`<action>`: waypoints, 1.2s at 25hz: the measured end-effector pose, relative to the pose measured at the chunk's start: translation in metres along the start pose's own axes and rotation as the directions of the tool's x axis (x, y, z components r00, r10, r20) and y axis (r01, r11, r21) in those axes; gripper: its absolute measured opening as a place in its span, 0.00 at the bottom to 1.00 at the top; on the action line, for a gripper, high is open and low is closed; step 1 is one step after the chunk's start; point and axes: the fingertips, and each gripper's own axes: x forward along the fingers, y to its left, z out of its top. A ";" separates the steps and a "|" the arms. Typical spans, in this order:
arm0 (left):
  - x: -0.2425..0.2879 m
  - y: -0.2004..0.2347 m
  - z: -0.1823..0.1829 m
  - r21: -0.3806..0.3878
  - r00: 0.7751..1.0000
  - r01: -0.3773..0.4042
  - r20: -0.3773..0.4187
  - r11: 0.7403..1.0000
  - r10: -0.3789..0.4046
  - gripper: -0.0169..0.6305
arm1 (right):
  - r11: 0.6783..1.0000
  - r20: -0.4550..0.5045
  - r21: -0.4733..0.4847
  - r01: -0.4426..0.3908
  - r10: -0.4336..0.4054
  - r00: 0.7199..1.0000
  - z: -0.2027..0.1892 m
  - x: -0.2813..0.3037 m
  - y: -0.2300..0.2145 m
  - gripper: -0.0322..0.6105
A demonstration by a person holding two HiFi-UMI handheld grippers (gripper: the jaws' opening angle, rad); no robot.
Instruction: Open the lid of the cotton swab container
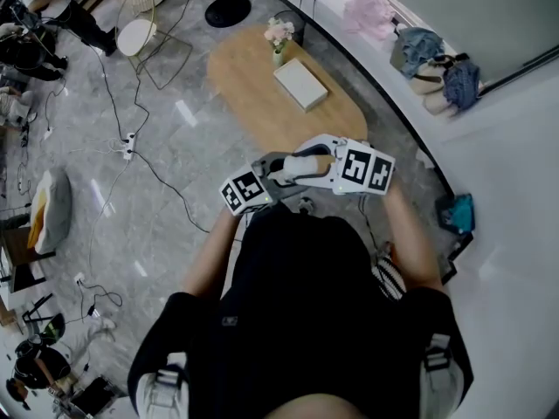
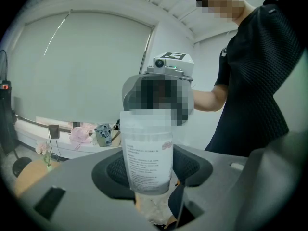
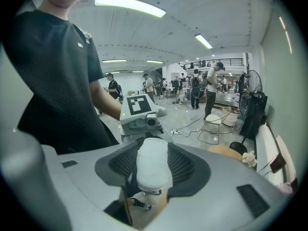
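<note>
In the head view both grippers meet in front of my chest with the cotton swab container (image 1: 301, 166) between them. The left gripper view shows the translucent container (image 2: 147, 158), its printed label facing me, upright between the dark pads of my left gripper (image 2: 149, 170), which is shut on its body. Above it sits the right gripper's marker cube (image 2: 172, 57); the container's top is hidden behind a mosaic patch. In the right gripper view the white lid (image 3: 153, 165) sits edge-on between the pads of my right gripper (image 3: 153, 171), which is shut on it. The left gripper's marker cube (image 3: 138, 105) is just beyond.
An oval wooden table (image 1: 253, 103) stands ahead with a white box (image 1: 301, 84) and a flower vase (image 1: 279, 40) on it. Cables and a power strip (image 1: 128, 145) lie on the grey floor to the left. Clothes (image 1: 437, 64) rest on the curved ledge. People stand far off.
</note>
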 end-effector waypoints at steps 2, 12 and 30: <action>-0.002 -0.001 0.000 0.004 1.000 0.001 0.006 1.000 -0.001 0.37 | 1.000 0.005 0.016 -0.009 0.009 1.000 0.001 0.001 0.000 0.34; -0.005 0.000 0.004 -0.003 0.999 0.004 0.050 1.000 -0.004 0.37 | 0.997 0.018 0.070 -0.039 0.038 0.999 0.004 0.001 -0.003 0.33; -0.008 0.001 0.004 0.038 0.999 -0.013 0.053 0.999 0.011 0.36 | 0.981 0.076 0.170 -0.096 0.084 0.994 0.006 0.001 -0.010 0.32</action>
